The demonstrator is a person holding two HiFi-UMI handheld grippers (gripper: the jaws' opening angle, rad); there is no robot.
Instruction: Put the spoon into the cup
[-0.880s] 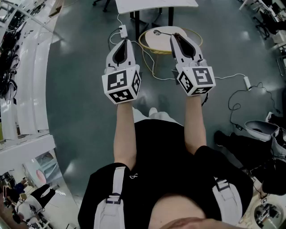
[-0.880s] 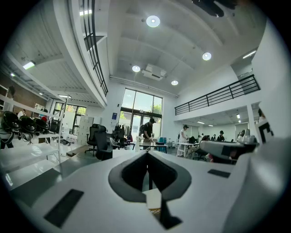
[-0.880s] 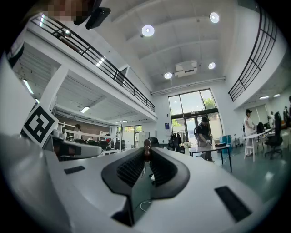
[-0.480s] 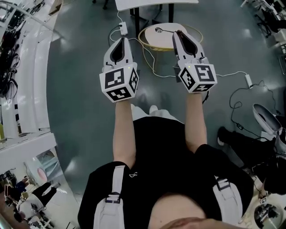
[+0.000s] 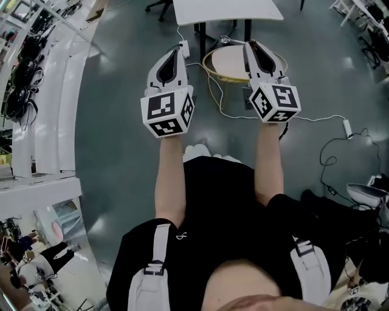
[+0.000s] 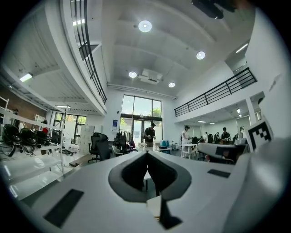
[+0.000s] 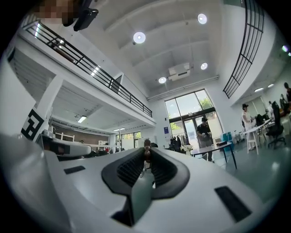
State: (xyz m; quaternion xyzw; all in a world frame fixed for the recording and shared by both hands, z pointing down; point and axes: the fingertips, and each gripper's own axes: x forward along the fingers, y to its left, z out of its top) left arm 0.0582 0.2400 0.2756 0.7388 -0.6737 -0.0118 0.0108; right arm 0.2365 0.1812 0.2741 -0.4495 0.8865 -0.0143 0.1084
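**Both claws held out level, right one pinching the spoon**

The person stands on a grey-green floor [image 5: 109, 152] with both forearms stretched forward, a claw in each hand. The two sit side by side and well apart, each with its marker cube nearest the body.

The left claw [image 6: 146, 154] is closed. In the left gripper view its two tips meet at a point, with nothing between them. Only the hollow behind the tips stays clear, and the room shows through it. In the head view this claw hangs over bare floor, just left of a round stool [image 5: 209, 61] with a cream top and a yellow rim.

The right claw [image 7: 147, 155] is closed on the spoon [image 7: 147, 145]. In the right gripper view the ribbed pads come together on a small, shiny, brownish piece that pokes up just above the tips. No more of the spoon shows, so I cannot tell which end this is. The head view is too coarse to pick it out. There the right claw reaches over the stool's top, with its tips near the far rim.

Beyond the stool stands a white table [image 5: 228, 9]. A white cable [image 5: 304, 118] trails across the floor to the right, passing below the right marker cube.
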